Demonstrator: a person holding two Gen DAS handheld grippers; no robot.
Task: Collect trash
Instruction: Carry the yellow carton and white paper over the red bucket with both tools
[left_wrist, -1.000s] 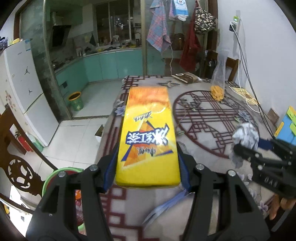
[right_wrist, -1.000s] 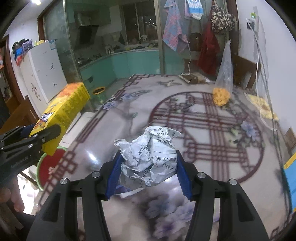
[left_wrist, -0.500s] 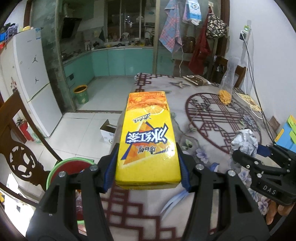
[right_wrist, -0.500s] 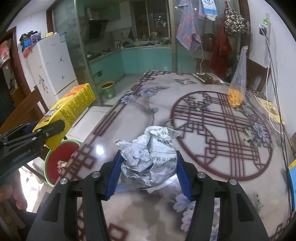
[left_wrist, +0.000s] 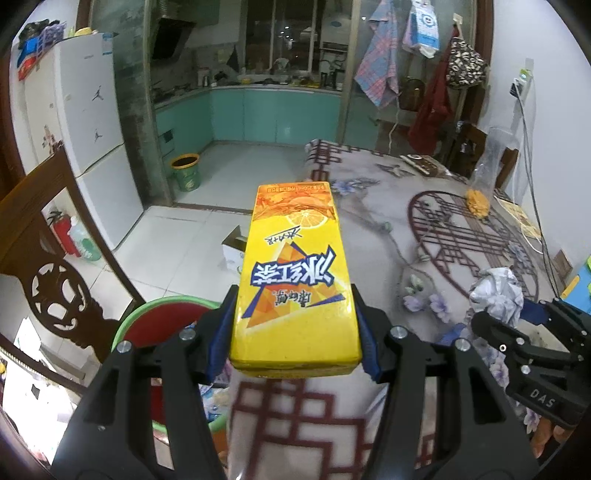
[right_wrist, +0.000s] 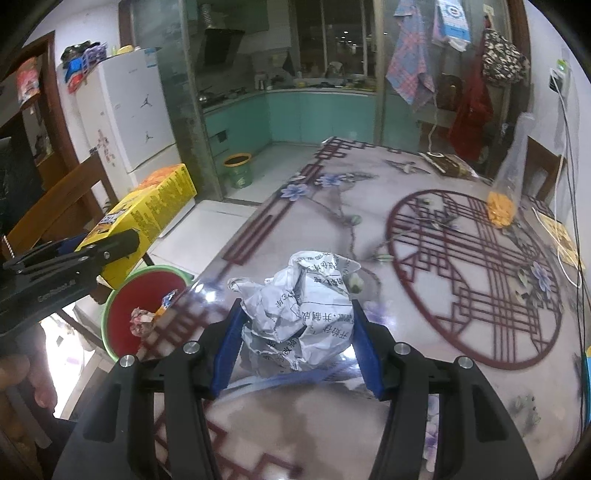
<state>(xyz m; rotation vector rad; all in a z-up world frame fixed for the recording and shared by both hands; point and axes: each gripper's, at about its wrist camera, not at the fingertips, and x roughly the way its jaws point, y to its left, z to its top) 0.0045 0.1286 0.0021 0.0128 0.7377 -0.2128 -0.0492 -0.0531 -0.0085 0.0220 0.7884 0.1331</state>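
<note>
The left gripper (left_wrist: 295, 332) has its blue-padded fingers (left_wrist: 221, 332) pinching the near end of a yellow iced-tea carton (left_wrist: 295, 280), which lies flat between them and stretches away from the fingers, printed face up. Below and to the left of those fingers, on the floor beside the tabletop (left_wrist: 369, 413), stands a green-rimmed bin (left_wrist: 162, 306) with a red inside. From the right wrist view the bin (right_wrist: 110, 314) holds a crumpled reddish scrap (right_wrist: 142, 320) and a small blue-and-orange wrapper (right_wrist: 168, 301), both partly hidden behind the tabletop edge.

The right gripper (right_wrist: 295, 343) has its fingers (right_wrist: 364, 354) pressed against a crumpled ball of printed paper (right_wrist: 299, 306), held just above the patterned tabletop (right_wrist: 443, 424). Well beyond these fingers, toward the far right of the tabletop, a clear plastic bag (right_wrist: 508, 184) stands upright with orange pieces (right_wrist: 500, 208) at its bottom. Farther out, on the kitchen floor, sits a green pail (right_wrist: 238, 170) with a yellow rim; what it holds cannot be told. In the left wrist view a small open cardboard box (left_wrist: 232, 251) lies on the floor just left of the carton.
</note>
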